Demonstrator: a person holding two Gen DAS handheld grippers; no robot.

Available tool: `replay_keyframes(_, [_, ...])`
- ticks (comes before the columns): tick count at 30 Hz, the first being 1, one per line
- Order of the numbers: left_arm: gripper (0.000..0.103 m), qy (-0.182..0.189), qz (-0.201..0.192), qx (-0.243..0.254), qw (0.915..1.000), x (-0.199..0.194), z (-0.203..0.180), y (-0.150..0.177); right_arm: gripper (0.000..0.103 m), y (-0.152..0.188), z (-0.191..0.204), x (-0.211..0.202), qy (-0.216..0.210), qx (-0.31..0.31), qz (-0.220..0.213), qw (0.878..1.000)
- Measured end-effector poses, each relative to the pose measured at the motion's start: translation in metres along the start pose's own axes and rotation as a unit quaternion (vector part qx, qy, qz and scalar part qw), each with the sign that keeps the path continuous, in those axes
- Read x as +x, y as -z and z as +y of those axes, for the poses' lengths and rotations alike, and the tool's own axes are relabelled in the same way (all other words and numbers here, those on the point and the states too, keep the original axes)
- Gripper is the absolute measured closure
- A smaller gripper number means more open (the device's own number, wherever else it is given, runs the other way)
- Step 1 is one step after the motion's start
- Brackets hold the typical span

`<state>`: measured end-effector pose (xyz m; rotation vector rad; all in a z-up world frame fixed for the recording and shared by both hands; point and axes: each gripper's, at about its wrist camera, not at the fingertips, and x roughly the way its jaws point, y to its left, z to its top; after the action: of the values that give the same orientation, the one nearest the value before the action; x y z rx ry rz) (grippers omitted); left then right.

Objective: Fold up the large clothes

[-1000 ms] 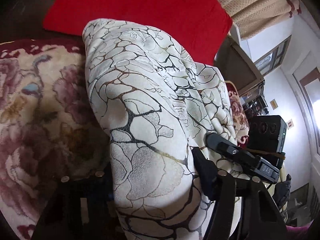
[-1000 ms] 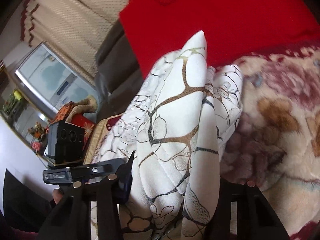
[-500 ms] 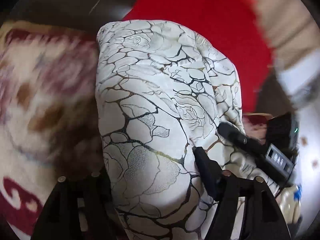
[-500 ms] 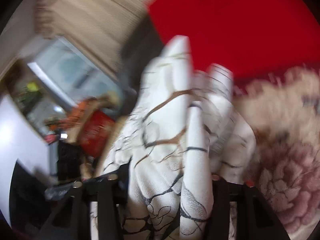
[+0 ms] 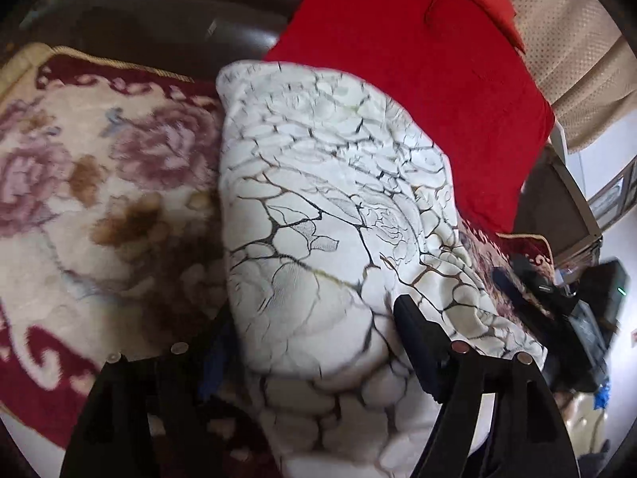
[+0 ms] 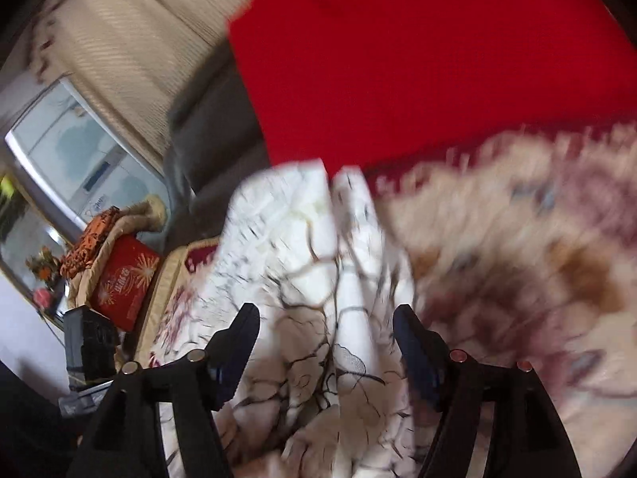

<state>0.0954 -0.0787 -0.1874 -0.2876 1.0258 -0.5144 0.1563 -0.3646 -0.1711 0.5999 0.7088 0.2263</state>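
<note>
1. The left hand-held gripper (image 5: 318,342) has its fingers spread around a thick bundle of the white garment (image 5: 326,215), a pale cloth veined with black and gold; the cloth fills the gap, and the jaws look pressed against it on both sides.
2. The right hand-held gripper (image 6: 324,342) stands with its jaws apart. The same garment (image 6: 318,286) lies between and beneath them, but whether the pads actually pinch it I cannot tell.
3. Compared with a second ago, the garment has come down: its peak then rose tall in front of the right camera, and now it sits low and heaped on the floral blanket (image 5: 99,183). The right view is streaked with blur, so that hand is moving fast.
4. I judge a fold has just been laid down, and the bundle now needs flattening or regripping.
5. The blanket, cream with mauve roses and a maroon border, covers a dark sofa (image 5: 167,24).
6. A red cushion (image 5: 418,91) lies behind the garment, beige curtains (image 6: 131,44) hang beyond it, and a red box (image 6: 125,283) sits off to one side.
</note>
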Motion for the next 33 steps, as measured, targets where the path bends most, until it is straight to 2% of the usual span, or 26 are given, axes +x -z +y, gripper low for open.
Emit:
replay_keyframes(3, [0.026,-0.039,-0.049,0.016,0.9979,-0.027,-0.005,0.007,0.031,0.012,0.013,-0.045,-0.023,-0.054,-0.059,0.997])
replay_keyframes(6, [0.026,-0.090,-0.096,0.030,0.9908,-0.046,-0.011,0.019,0.034,0.033,0.042,-0.073,-0.047,-0.110,-0.093,0.988])
replay_keyframes(8, [0.026,-0.112,-0.102,0.033,0.9879,-0.042,-0.010,0.023,0.046,0.043,0.061,-0.080,-0.048,-0.147,-0.102,0.983])
replay_keyframes(9, [0.026,-0.118,-0.093,0.039,0.9878,-0.039,-0.010,0.024,0.048,0.049,0.068,-0.080,-0.044,-0.166,-0.102,0.980])
replay_keyframes(10, [0.026,-0.125,-0.083,0.047,0.9875,-0.035,-0.013,0.026,0.053,0.052,0.076,-0.073,-0.038,-0.178,-0.089,0.979])
replay_keyframes(11, [0.025,-0.135,-0.077,0.064,0.9857,-0.024,-0.015,0.028,0.063,0.054,0.079,-0.063,-0.033,-0.182,-0.067,0.980])
replay_keyframes(12, [0.024,-0.144,-0.078,0.077,0.9834,-0.020,-0.016,0.031,0.065,0.059,0.075,-0.045,-0.009,-0.178,-0.029,0.984])
replay_keyframes(13, [0.024,-0.150,-0.080,0.091,0.9812,-0.019,-0.019,0.033,0.065,0.063,0.071,-0.032,0.013,-0.171,0.003,0.985])
replay_keyframes(15, [0.023,-0.137,-0.065,0.129,0.9800,-0.006,-0.026,0.035,0.065,0.073,0.050,0.001,0.058,-0.142,0.091,0.984])
replay_keyframes(16, [0.023,-0.136,-0.060,0.143,0.9785,0.001,-0.028,0.037,0.065,0.078,0.035,0.013,0.058,-0.106,0.130,0.984])
replay_keyframes(18, [0.023,-0.149,-0.061,0.160,0.9740,0.008,-0.031,0.039,0.066,0.079,0.020,0.013,0.047,-0.062,0.143,0.987])
replay_keyframes(20, [0.023,-0.150,-0.060,0.161,0.9736,0.008,-0.031,0.037,0.066,0.079,0.020,0.012,0.048,-0.066,0.138,0.987])
replay_keyframes(23, [0.023,-0.141,-0.063,0.132,0.9791,0.003,-0.023,0.035,0.064,0.081,0.028,0.010,0.063,-0.078,0.127,0.987])
replay_keyframes(26, [0.022,-0.137,-0.076,0.116,0.9807,-0.011,-0.020,0.036,0.064,0.079,0.038,-0.010,0.053,-0.077,0.101,0.990])
replay_keyframes(30, [0.022,-0.156,-0.101,0.107,0.9766,-0.033,-0.021,0.039,0.064,0.074,0.041,-0.038,0.047,-0.066,0.060,0.995])
replay_keyframes(33, [0.022,-0.169,-0.130,0.098,0.9721,-0.053,-0.022,0.048,0.064,0.071,0.050,-0.065,0.043,-0.085,0.017,0.995])
